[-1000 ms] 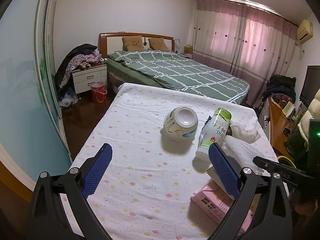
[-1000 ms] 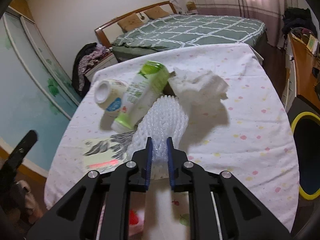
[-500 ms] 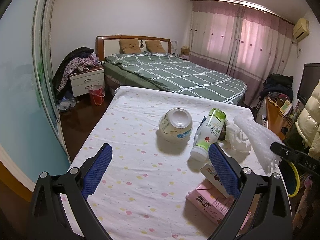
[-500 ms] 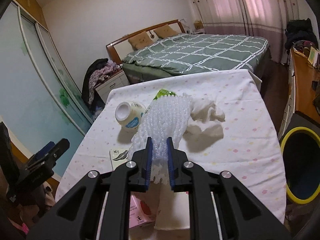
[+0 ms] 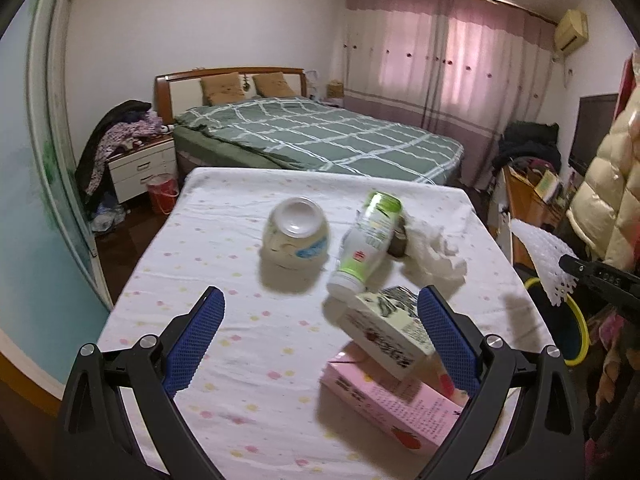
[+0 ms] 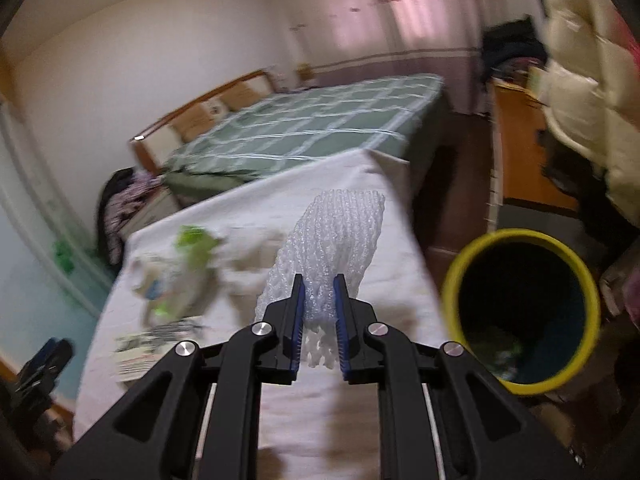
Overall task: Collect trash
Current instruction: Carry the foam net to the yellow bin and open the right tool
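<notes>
My right gripper (image 6: 318,286) is shut on a white foam net sleeve (image 6: 336,236) and holds it in the air by the table's right edge; it also shows in the left wrist view (image 5: 544,256). A yellow-rimmed bin (image 6: 520,312) stands on the floor to the right of it. My left gripper (image 5: 320,312) is open and empty above the table (image 5: 224,264). On the table lie an overturned paper cup (image 5: 296,232), a green and white bottle (image 5: 368,248), a crumpled tissue (image 5: 436,252), a milk carton (image 5: 388,332) and a pink box (image 5: 396,404).
A green checked bed (image 5: 320,136) stands behind the table. A nightstand (image 5: 140,164) with clothes and a red bucket (image 5: 162,196) are at the left. A desk (image 5: 528,196) and a cream jacket (image 5: 612,184) are at the right.
My right gripper has lifted the foam net off the table and swung it right toward the bin. My left gripper has drawn back slightly, still open.
</notes>
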`<state>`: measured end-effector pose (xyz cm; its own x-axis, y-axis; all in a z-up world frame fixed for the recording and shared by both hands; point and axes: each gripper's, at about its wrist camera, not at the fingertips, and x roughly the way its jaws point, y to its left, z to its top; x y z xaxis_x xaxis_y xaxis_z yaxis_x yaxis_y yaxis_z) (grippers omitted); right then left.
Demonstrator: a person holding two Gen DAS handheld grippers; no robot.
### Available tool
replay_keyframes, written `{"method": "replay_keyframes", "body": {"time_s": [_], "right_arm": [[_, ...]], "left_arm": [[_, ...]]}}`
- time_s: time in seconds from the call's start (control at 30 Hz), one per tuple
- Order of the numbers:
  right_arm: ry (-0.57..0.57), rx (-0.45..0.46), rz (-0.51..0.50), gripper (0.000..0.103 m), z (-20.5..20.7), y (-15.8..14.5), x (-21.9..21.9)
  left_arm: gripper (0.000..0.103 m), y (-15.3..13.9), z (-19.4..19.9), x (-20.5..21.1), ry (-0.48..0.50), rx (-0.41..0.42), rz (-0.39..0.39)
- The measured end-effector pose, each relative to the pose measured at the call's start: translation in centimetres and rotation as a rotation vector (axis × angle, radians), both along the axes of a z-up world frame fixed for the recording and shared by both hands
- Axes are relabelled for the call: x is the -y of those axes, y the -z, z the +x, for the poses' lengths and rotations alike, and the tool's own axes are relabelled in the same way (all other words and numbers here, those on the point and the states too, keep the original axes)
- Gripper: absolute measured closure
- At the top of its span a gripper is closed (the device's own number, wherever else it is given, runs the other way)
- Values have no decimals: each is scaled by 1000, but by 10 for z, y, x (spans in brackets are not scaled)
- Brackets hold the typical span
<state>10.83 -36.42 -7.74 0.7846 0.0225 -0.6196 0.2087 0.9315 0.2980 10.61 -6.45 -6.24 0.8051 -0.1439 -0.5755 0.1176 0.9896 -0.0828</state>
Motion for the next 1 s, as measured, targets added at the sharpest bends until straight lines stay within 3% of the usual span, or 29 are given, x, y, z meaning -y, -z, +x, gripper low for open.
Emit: {"method": "replay_keyframes", "body": {"time_s": [0.3, 0.43, 0.5, 0.57, 0.6, 0.77, 1.0], "right_arm": [[270, -115, -12, 88, 1, 54, 92], [339, -158, -9, 86, 5, 75, 120], [351, -175, -12, 83, 7, 83, 126], [366, -199, -18, 67, 11, 92, 133], [375, -205, -17, 65, 12, 96, 135], [380, -193, 5, 55, 9, 96, 140], [376, -169, 16, 50, 6, 90, 139]], "left_arm": [[7, 14, 8, 26, 46, -49, 31], [7, 20, 14, 33, 54, -77, 33], [7, 22, 16, 36, 58, -83, 39], [7, 23, 18, 41, 64, -86, 48], [7, 24, 19, 42, 68, -88, 53], [7, 25, 21, 49, 81, -91, 70], [7, 28, 17, 50, 104, -100, 77]]}}
